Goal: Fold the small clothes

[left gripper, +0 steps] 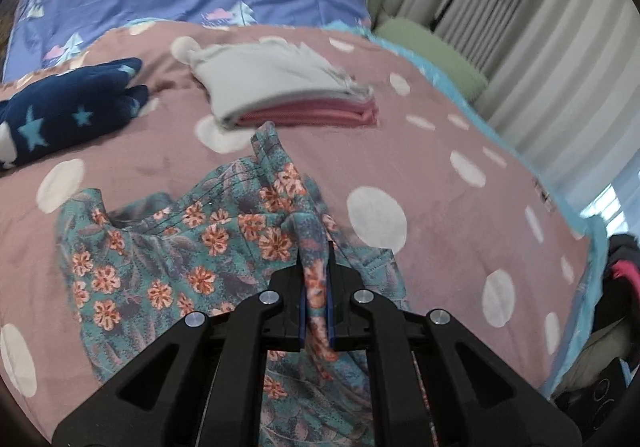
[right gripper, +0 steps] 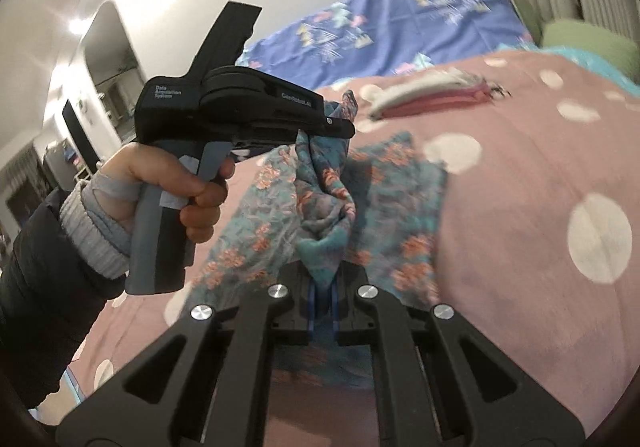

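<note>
Plainly, from the left wrist, the left gripper (left gripper: 316,303) pinches a bunched edge of the floral garment (left gripper: 168,247), which sprawls leftward and ahead on the dotted bedcover (left gripper: 460,215); a folded stack (left gripper: 288,91) lies beyond — the garment's lower part is cut off. From the right wrist, the right gripper (right gripper: 323,311) also nips the cloth, just beside the left tool; blur hides the hem.
</note>
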